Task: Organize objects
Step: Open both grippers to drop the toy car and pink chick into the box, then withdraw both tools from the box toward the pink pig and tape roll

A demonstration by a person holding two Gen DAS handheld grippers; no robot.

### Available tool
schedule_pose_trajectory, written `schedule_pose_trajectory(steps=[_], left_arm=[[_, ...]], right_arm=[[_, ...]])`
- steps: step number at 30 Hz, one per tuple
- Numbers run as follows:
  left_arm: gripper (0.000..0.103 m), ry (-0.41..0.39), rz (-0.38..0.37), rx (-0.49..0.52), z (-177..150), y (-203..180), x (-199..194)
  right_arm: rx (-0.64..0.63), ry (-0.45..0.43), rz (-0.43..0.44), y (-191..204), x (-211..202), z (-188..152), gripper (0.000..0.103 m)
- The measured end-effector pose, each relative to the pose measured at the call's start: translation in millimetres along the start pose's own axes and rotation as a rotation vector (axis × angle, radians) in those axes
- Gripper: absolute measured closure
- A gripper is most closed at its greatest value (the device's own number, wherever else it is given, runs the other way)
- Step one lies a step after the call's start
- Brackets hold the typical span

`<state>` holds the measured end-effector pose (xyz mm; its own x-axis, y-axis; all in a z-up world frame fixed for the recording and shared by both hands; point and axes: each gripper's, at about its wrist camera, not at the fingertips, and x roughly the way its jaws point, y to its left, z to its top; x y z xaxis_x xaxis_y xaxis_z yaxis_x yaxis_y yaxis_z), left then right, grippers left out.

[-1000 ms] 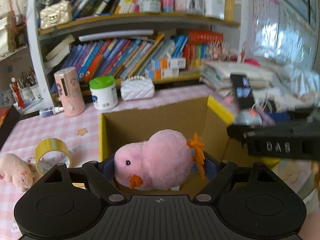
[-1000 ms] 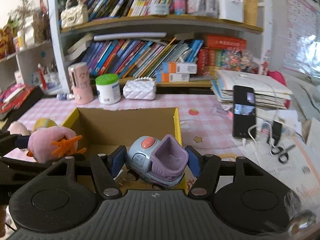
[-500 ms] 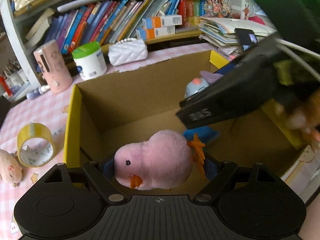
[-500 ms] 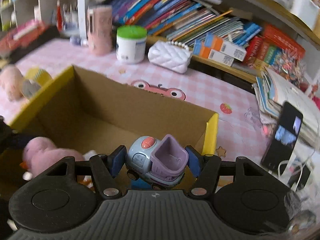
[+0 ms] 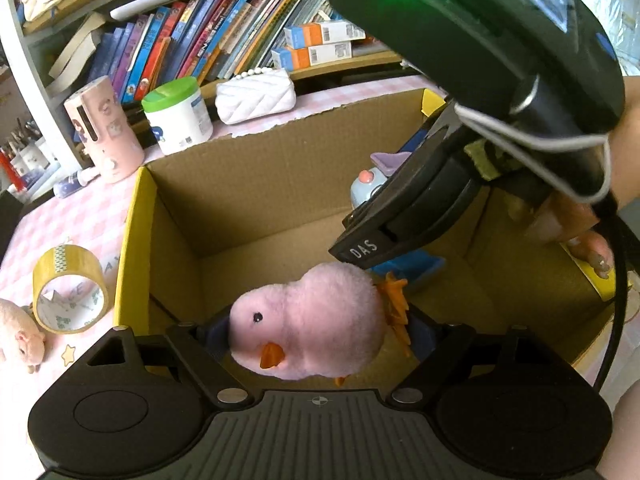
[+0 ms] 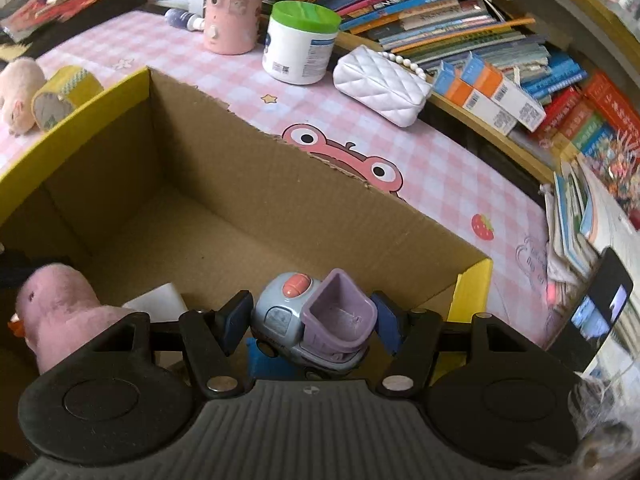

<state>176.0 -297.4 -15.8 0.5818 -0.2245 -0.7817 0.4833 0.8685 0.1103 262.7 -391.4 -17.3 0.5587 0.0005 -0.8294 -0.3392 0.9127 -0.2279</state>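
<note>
pink checked tablecloth (image 6: 440, 168) with a cartoon frog print lies ahead of both tools, crowded bookshelves (image 5: 208, 40) beyond. right gripper (image 6: 314, 322) is closed on a smooth plastic toy car (image 6: 316, 316), grey-blue with a purple scoop, held low inside the corrugated cardboard box (image 6: 280, 184). its housing reads "das" in the left wrist view. left gripper (image 5: 316, 330) clamps a fuzzy pink plush chick (image 5: 308, 328), orange beak and feet, just inside the box's near edge. compared with half a second earlier, both tools sit deeper in the box. left of the box: yellow tape roll (image 5: 68, 290), plush hamster (image 5: 20, 334).
</note>
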Motion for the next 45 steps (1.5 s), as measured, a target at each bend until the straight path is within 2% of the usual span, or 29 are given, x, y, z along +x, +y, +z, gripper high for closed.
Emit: schedule_pose_trajectory(steps=[3,13,15,21,24,30,37,41,45], left_arm=[[0.015,-0.016,0.025,-0.016,-3,0,-4],[0.009,-0.061,0.023,-0.06,-6,7,-19],[0.009,-0.075,0.022,-0.071,-6,8,-25],[0.008,-0.141,0.021,-0.096,-6,12,-48],[0.007,-0.181,0.026,-0.111,-7,15,-62],[0.005,-0.25,0.042,-0.131,-20,26,-91],[0.005,-0.3,0.035,-0.17,-49,48,-119],[0.005,-0.312,0.038,-0.195,-69,64,-130],[0.005,-0.31,0.046,-0.219,-90,82,-139]], right_arm=[[-0.015,-0.005,0.001,3,2,0,0.041],[0.021,-0.002,0.039,5,1,0,0.039],[0.04,-0.024,0.045,4,-7,0,0.035],[0.122,-0.119,0.066,-3,-44,-6,0.034],[0.191,-0.193,0.069,-9,-69,-11,0.027],[0.296,-0.313,0.032,-9,-115,-29,0.025],[0.427,-0.414,-0.072,9,-165,-62,0.025],[0.519,-0.441,-0.109,28,-182,-81,0.025],[0.582,-0.43,-0.139,57,-189,-93,0.025]])
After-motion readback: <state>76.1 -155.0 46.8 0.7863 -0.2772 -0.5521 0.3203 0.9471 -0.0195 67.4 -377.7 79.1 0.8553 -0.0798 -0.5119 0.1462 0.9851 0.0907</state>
